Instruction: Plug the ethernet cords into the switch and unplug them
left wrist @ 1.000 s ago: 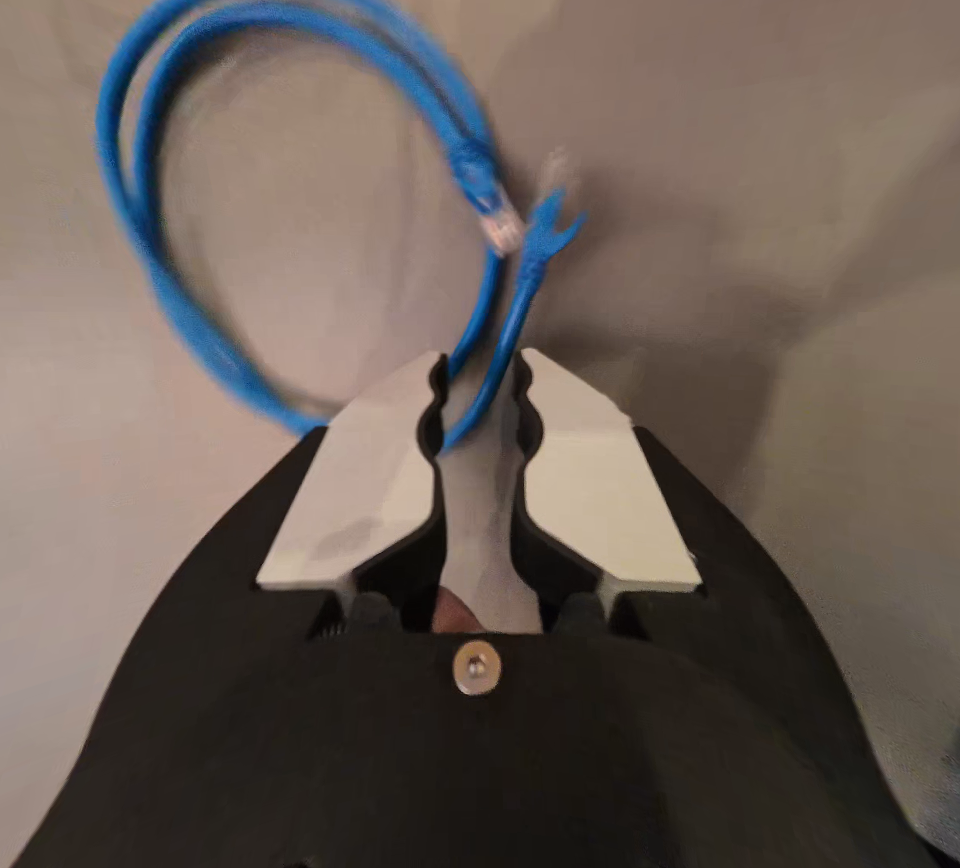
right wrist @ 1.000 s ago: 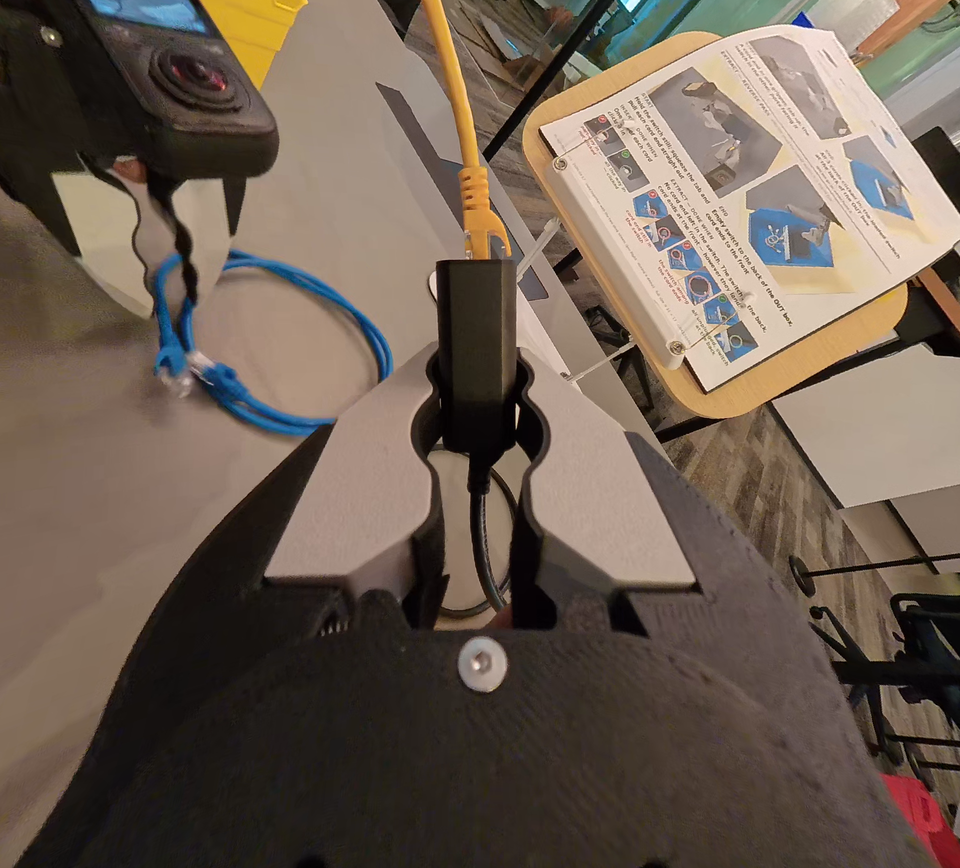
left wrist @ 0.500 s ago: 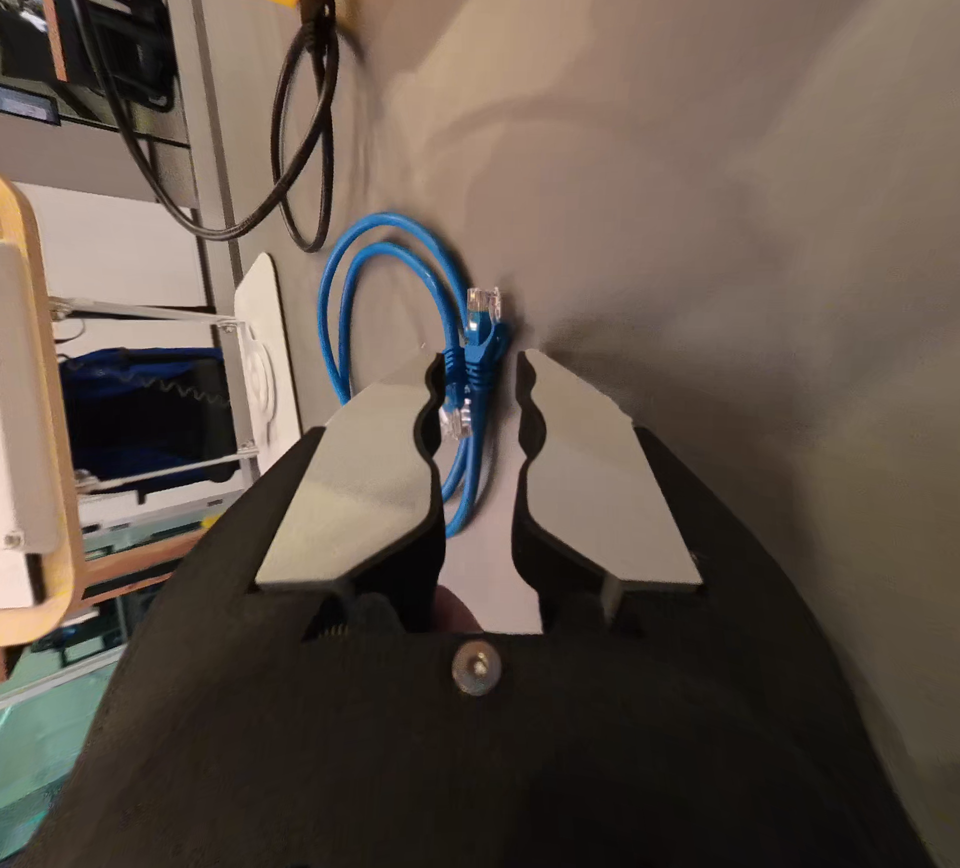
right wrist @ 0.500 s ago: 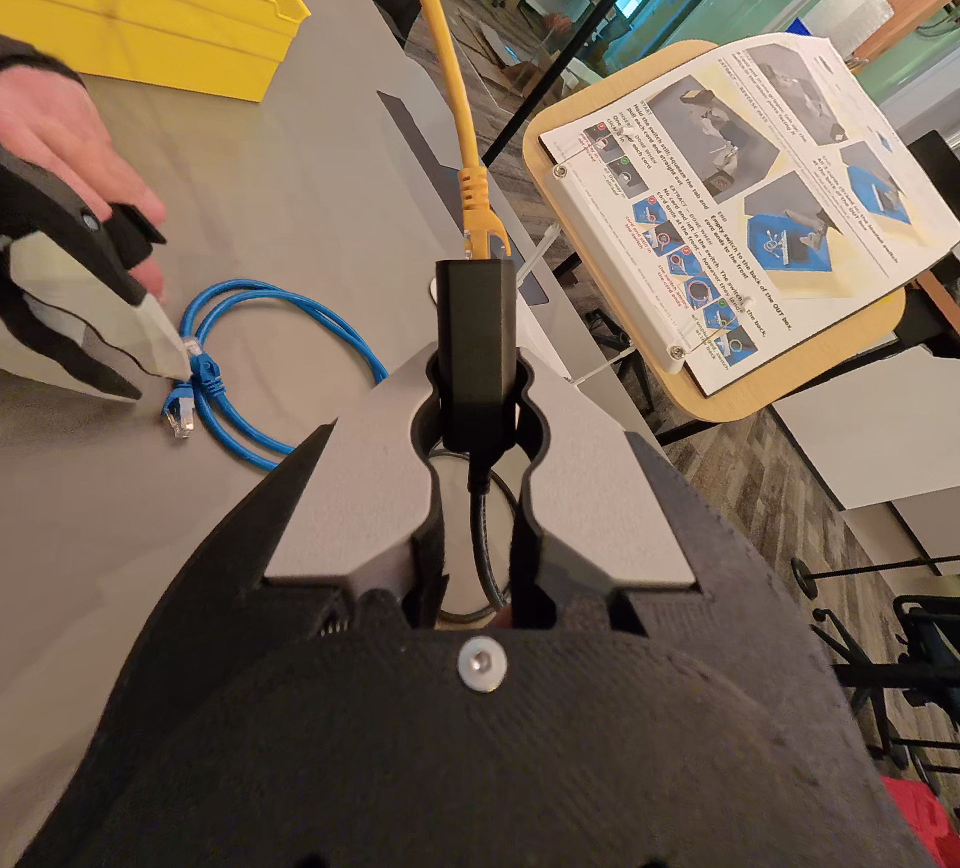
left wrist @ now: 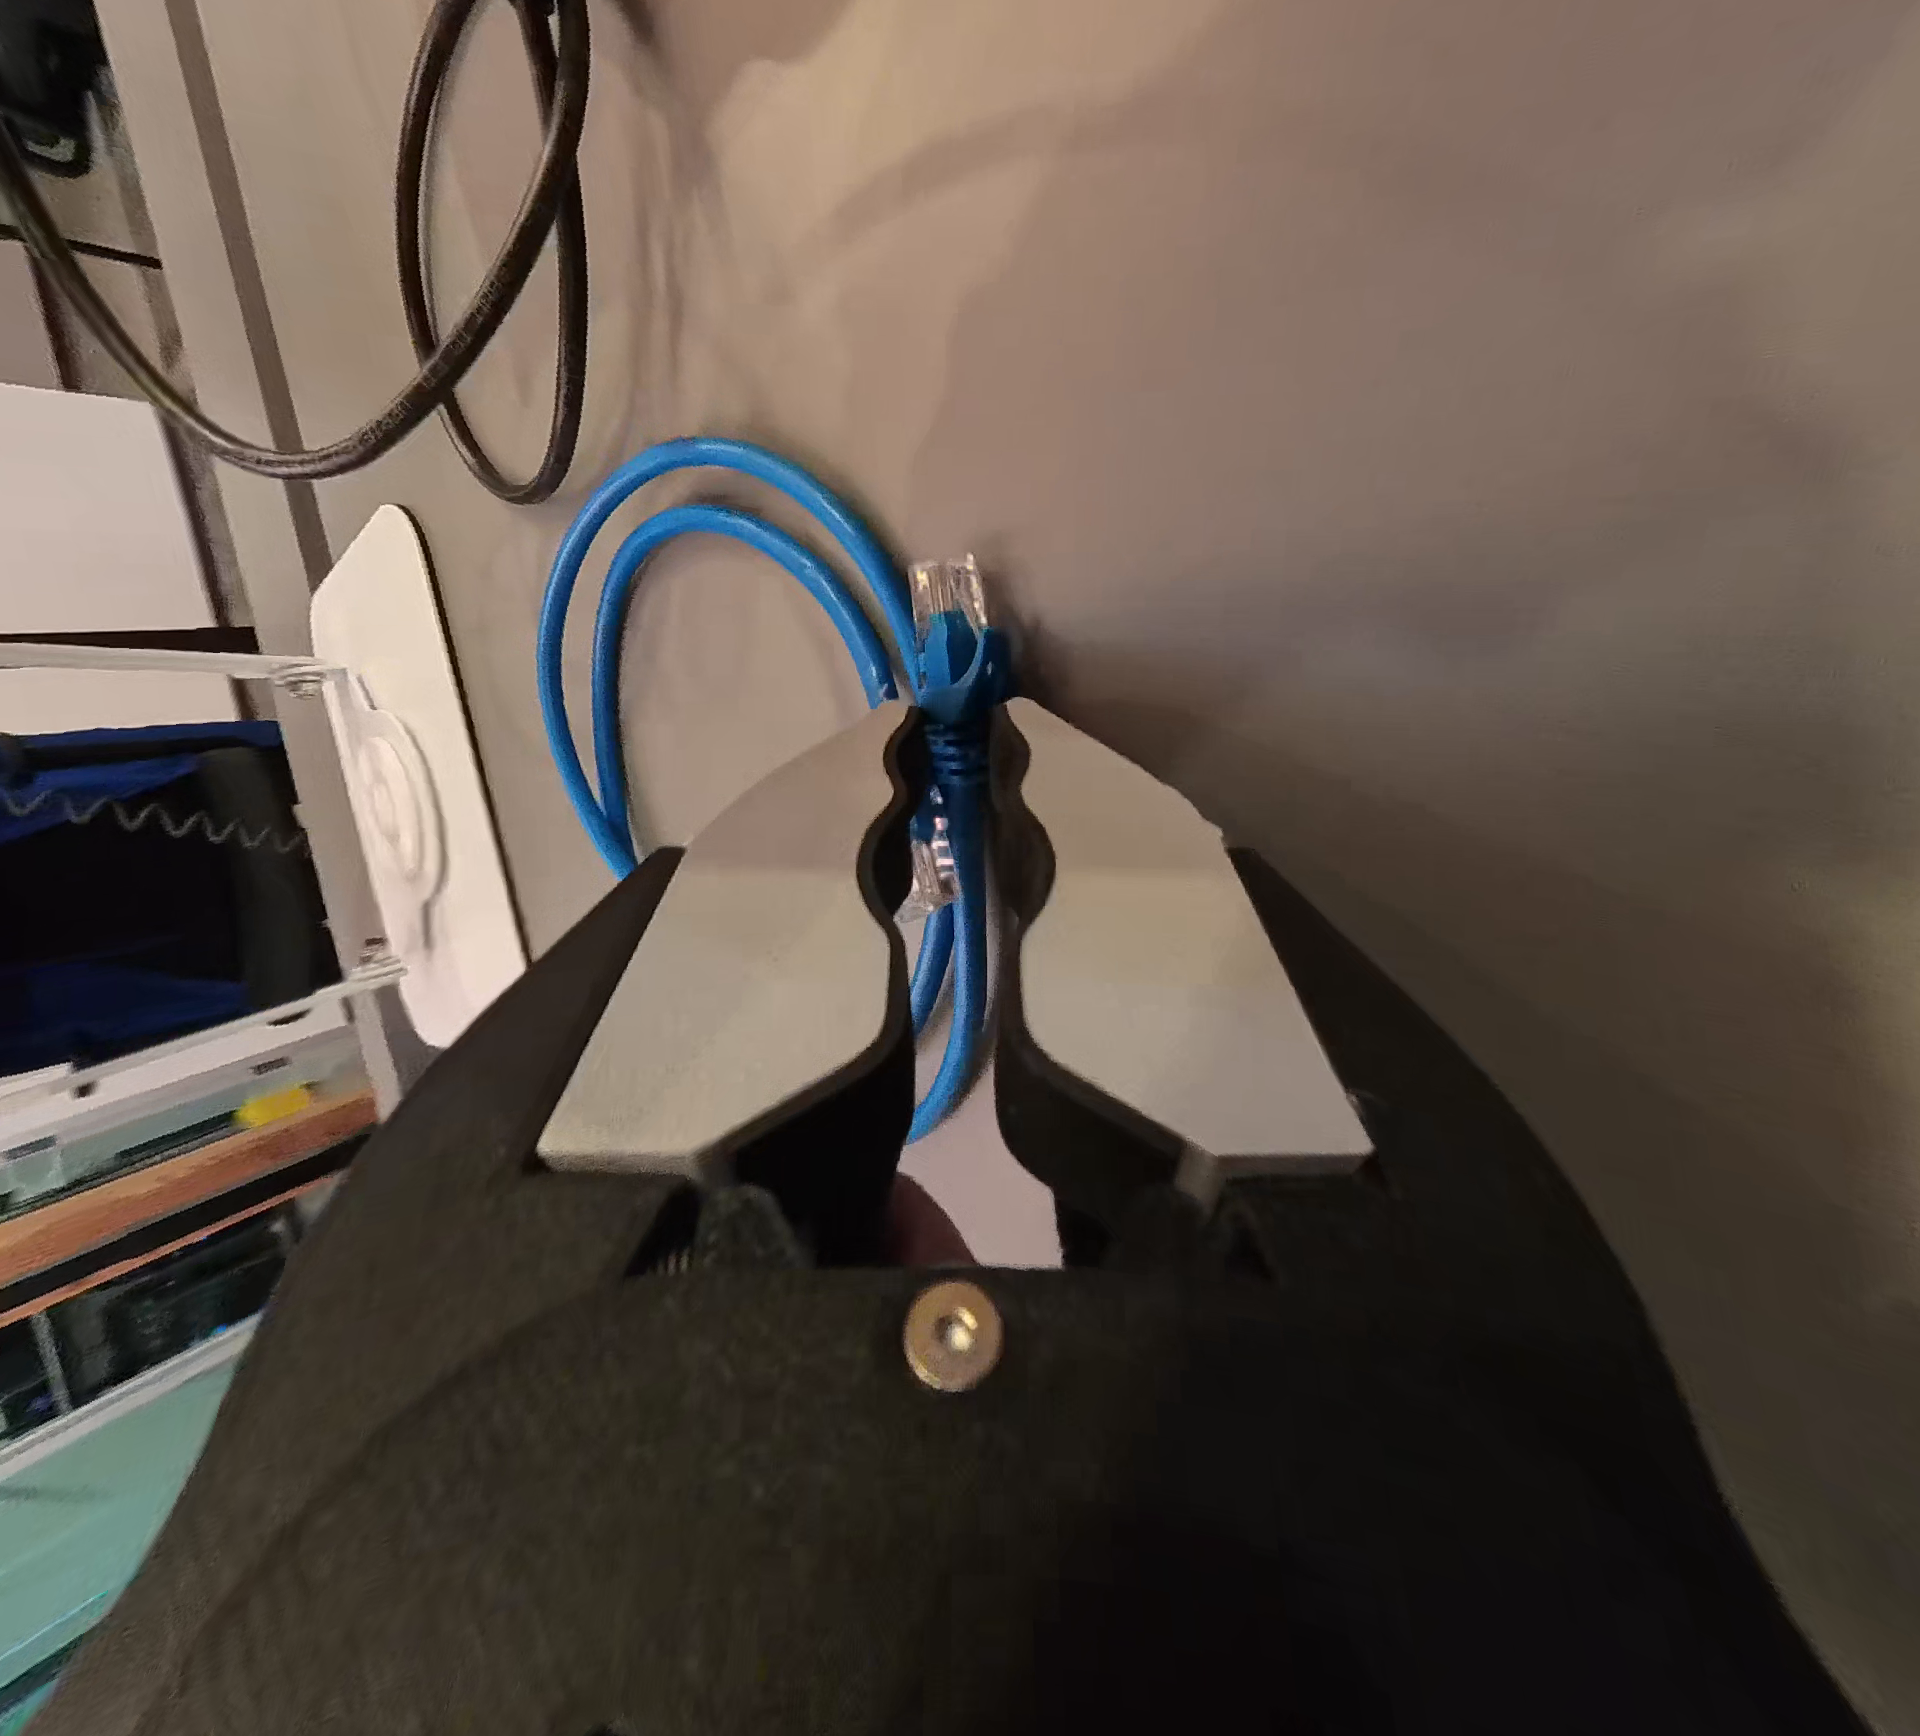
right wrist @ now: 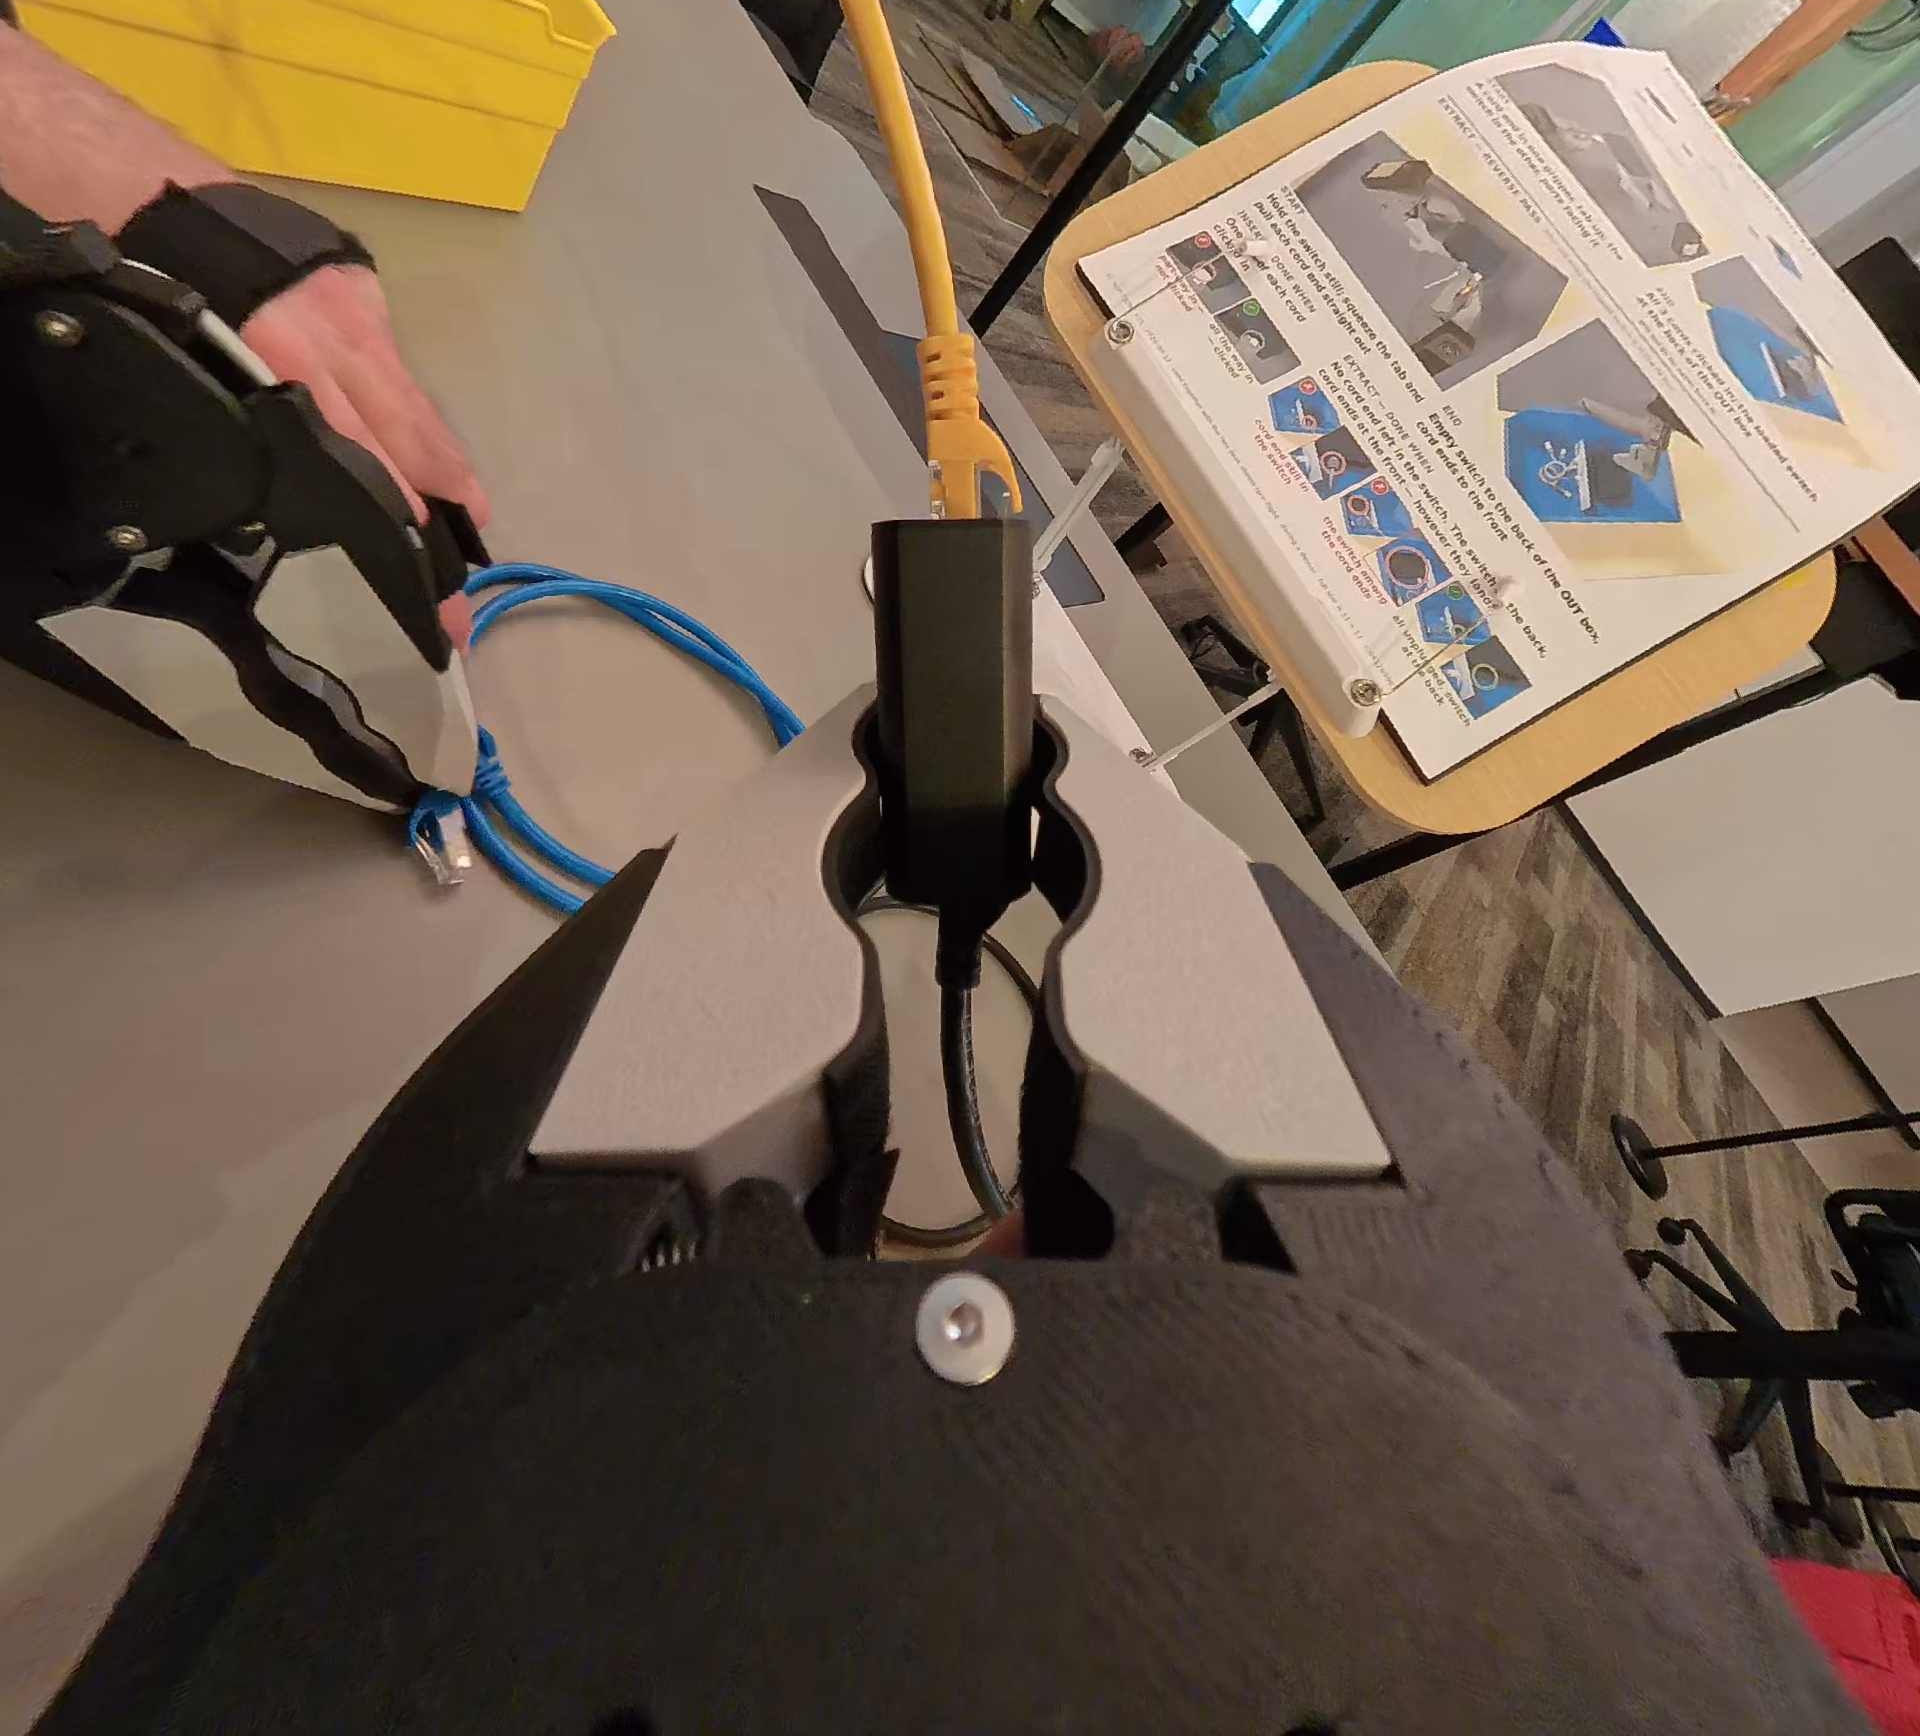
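Three cords are counted: one blue cord (right wrist: pixel 634 647) coiled at nine o'clock, one yellow cord (right wrist: pixel 914 190) at twelve, one black cord (left wrist: pixel 488 232). One switch (right wrist: pixel 951 678), two grippers, one yellow bin (right wrist: pixel 312 45), and one instruction sheet (right wrist: pixel 1507 398) at two o'clock are seen.

A: what's around on the grey bench (right wrist: pixel 644 252)?
B: yellow bins (right wrist: pixel 291 13) at the far left, and off its right edge a printed instruction sheet (right wrist: pixel 1496 398) on a tilted wooden board (right wrist: pixel 1621 730). Wood-look floor (right wrist: pixel 1538 990) below.
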